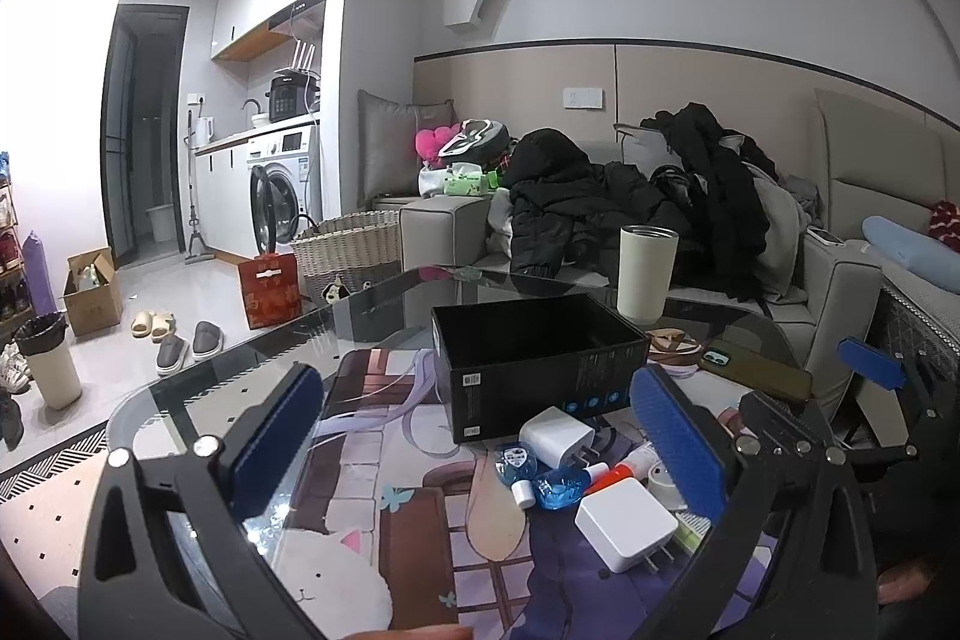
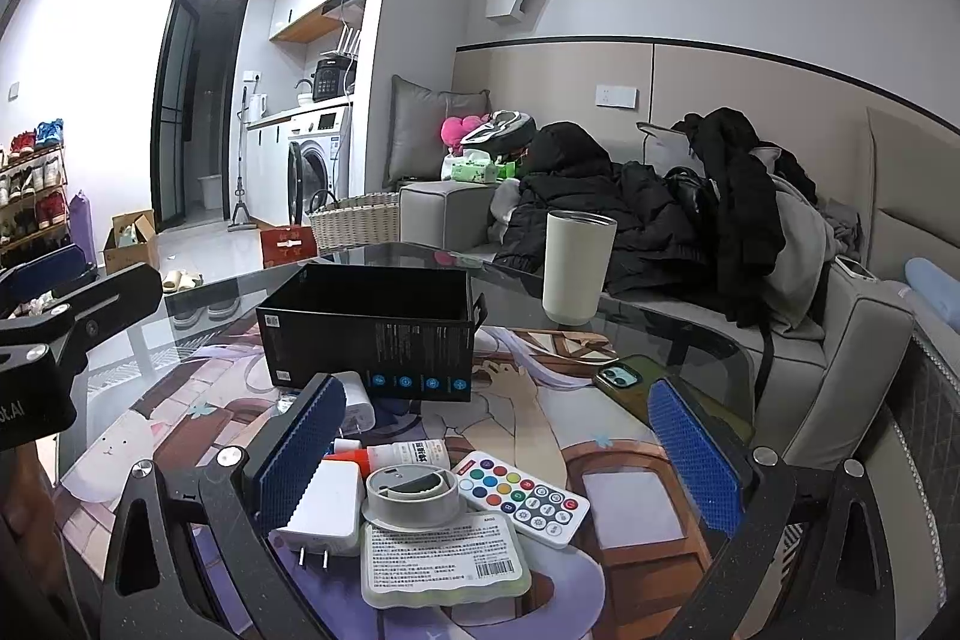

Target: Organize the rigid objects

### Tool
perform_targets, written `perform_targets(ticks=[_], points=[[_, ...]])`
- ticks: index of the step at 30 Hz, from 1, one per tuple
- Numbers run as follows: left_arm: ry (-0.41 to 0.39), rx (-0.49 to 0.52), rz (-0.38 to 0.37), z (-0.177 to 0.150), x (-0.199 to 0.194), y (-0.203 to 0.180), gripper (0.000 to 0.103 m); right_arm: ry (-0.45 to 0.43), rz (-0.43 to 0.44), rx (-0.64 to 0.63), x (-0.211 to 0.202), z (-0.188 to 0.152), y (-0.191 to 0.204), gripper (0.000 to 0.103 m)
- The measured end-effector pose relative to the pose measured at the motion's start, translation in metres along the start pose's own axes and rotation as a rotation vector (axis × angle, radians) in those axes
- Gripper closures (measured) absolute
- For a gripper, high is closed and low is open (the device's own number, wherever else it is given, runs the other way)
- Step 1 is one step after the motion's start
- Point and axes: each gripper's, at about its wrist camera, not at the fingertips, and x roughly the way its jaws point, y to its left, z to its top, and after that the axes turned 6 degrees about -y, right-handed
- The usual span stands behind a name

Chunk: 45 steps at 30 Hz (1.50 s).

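Observation:
An open black box [image 1: 540,361] [image 2: 369,331] stands on the glass table over a printed mat. In front of it lie small items: two white chargers [image 1: 627,523] [image 1: 555,436], a blue clear piece [image 1: 555,487], a red-capped tube [image 2: 396,456], a grey tape roll [image 2: 414,493], a white remote with coloured buttons [image 2: 522,496] and a flat labelled pack [image 2: 444,559]. My left gripper [image 1: 474,451] hovers open above the mat with the chargers near its right finger. My right gripper [image 2: 498,454] is open above the roll and remote, touching nothing.
A cream tumbler [image 1: 645,274] [image 2: 576,268] stands behind the box. A green-cased phone [image 2: 636,382] lies to the right on the table. A sofa piled with dark clothes [image 1: 630,202] sits beyond; a wicker basket [image 1: 348,244], slippers and a bin are on the floor at left.

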Motion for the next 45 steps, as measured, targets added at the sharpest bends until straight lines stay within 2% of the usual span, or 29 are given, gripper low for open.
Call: perform_targets(ticks=[28, 45], points=[[0.027, -0.01, -0.002, -0.002, 0.008, 0.002, 0.0, 0.007, 0.001, -0.018, -0.002, -0.002, 0.007, 0.0], [0.027, -0.009, 0.001, -0.001, 0.009, 0.002, 0.0, -0.02, 0.004, -0.057, -0.006, -0.001, 0.013, 0.0]])
